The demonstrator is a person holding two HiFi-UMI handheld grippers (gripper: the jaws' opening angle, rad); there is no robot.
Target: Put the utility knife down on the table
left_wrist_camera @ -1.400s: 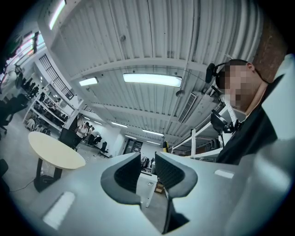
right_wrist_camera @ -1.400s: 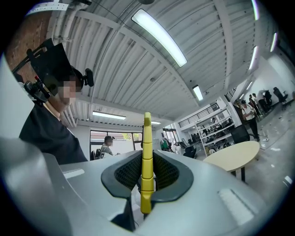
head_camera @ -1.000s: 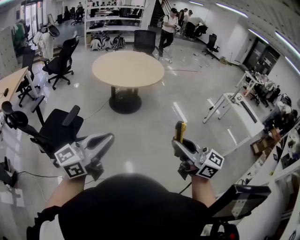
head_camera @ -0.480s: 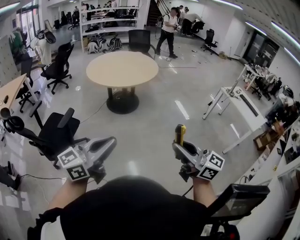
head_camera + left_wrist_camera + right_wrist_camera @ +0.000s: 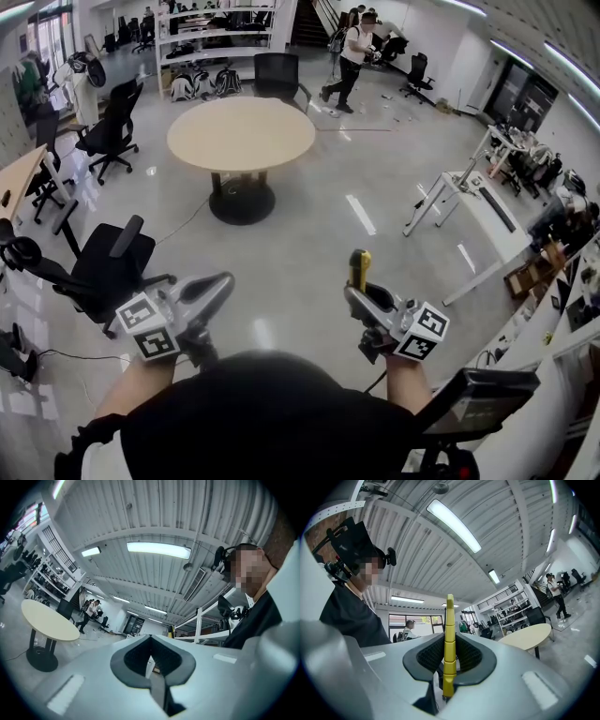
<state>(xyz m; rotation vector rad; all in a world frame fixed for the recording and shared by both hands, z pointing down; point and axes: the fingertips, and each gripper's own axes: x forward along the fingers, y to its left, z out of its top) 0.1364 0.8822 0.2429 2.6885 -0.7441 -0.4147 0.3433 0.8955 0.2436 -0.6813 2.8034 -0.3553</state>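
Gripped yellow utility knife (image 5: 359, 265) between right fingers (image 5: 368, 298), lower right of frame; clenched left fingers (image 5: 202, 292) empty, lower left; round bench (image 5: 241, 133) upper centre.

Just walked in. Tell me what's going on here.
A person holds a gripper in each hand in an open office. The right gripper has its fingers closed on a yellow utility knife, which sticks up between them. The left gripper is shut and empty. The round table stands ahead across the floor; the knife is not yet put down.
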